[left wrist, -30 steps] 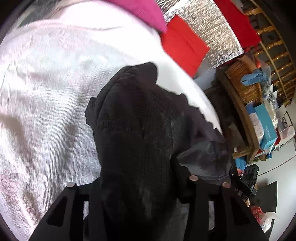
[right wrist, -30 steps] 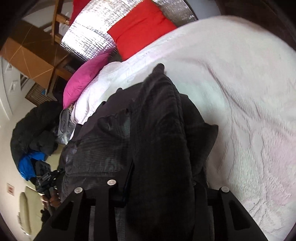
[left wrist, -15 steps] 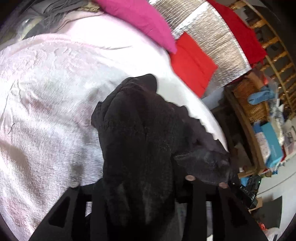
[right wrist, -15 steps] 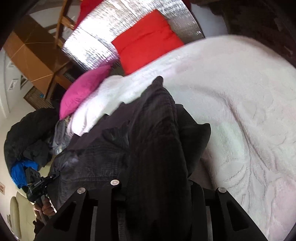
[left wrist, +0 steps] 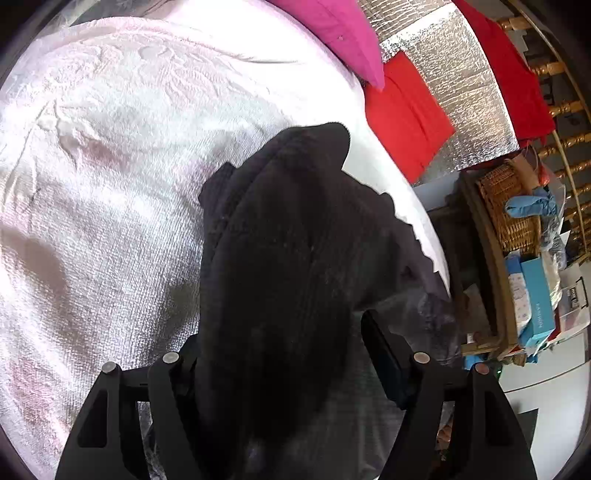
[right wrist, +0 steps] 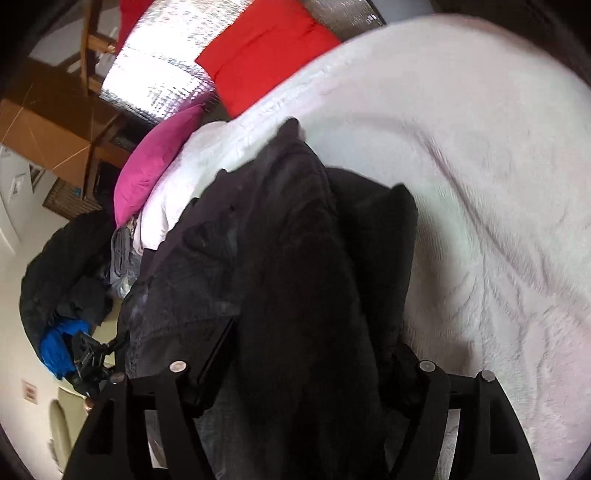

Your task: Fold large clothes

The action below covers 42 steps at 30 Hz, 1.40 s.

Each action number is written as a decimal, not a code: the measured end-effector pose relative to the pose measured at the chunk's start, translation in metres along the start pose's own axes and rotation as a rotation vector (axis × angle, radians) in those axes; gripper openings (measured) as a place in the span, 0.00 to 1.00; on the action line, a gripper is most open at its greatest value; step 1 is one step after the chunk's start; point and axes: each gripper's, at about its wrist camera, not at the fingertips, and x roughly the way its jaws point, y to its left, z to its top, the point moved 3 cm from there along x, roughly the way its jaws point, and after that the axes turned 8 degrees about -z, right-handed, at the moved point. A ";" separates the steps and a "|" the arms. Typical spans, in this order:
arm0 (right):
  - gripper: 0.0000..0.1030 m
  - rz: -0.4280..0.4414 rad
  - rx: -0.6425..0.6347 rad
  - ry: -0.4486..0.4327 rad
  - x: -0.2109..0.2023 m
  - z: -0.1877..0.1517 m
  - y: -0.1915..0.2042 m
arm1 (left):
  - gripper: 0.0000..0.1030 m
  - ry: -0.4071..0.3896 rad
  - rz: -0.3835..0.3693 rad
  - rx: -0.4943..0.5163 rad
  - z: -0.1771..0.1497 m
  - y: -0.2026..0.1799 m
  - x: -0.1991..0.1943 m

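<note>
A large black knit garment point(left wrist: 291, 258) hangs bunched over a white textured bedspread point(left wrist: 110, 184). My left gripper point(left wrist: 288, 354) is shut on a thick fold of it, and the cloth hides the fingertips. In the right wrist view the same black garment point(right wrist: 306, 280) drapes between the fingers of my right gripper point(right wrist: 303, 362), which is shut on it. The garment stretches between both grippers above the bedspread point(right wrist: 480, 184).
A pink pillow point(left wrist: 332, 33) and a red pillow point(left wrist: 406, 110) lie at the head of the bed against a silver quilted panel point(left wrist: 461, 85). A wooden shelf with a wicker basket point(left wrist: 513, 206) and boxes stands right of the bed. Dark clothes point(right wrist: 62, 273) are piled beside it.
Both grippers have lifted and moved with the garment toward the head of the bed; the pillows now show larger and nearer. Both grips stay shut on the cloth.
</note>
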 end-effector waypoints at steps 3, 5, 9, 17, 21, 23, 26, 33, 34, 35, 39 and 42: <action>0.57 -0.010 -0.025 -0.025 0.002 -0.002 0.011 | 0.55 -0.021 0.032 0.048 -0.002 -0.011 0.004; 0.45 -0.022 -0.047 -0.042 0.000 -0.002 0.018 | 0.45 -0.047 0.038 0.068 -0.001 -0.018 0.004; 0.36 -0.074 -0.101 -0.127 -0.012 0.002 0.035 | 0.37 -0.102 0.035 0.073 0.005 -0.024 0.001; 0.35 -0.086 -0.040 -0.089 -0.002 0.002 0.020 | 0.65 -0.043 0.145 0.042 0.006 -0.016 0.015; 0.64 -0.120 0.006 -0.051 -0.002 0.000 0.009 | 0.68 -0.037 0.161 0.040 0.008 -0.019 0.013; 0.64 -0.132 0.004 -0.039 -0.006 0.001 0.010 | 0.69 -0.042 0.187 0.037 0.008 -0.022 0.007; 0.65 -0.198 -0.036 -0.072 -0.021 0.000 0.013 | 0.69 -0.097 0.225 0.066 0.009 -0.029 -0.011; 0.65 -0.243 -0.144 -0.324 -0.090 -0.012 0.032 | 0.71 -0.259 0.191 0.183 0.003 -0.055 -0.053; 0.64 -0.228 -0.167 -0.342 -0.094 -0.014 0.038 | 0.71 -0.261 0.201 0.213 0.000 -0.060 -0.053; 0.64 -0.223 -0.214 -0.367 -0.097 -0.019 0.049 | 0.71 -0.263 0.228 0.260 -0.004 -0.068 -0.050; 0.42 -0.224 -0.311 -0.301 -0.076 -0.029 0.075 | 0.71 -0.204 0.343 0.388 -0.014 -0.082 -0.027; 0.42 -0.314 -0.267 -0.184 -0.043 -0.026 0.063 | 0.71 -0.097 0.448 0.359 -0.015 -0.058 -0.008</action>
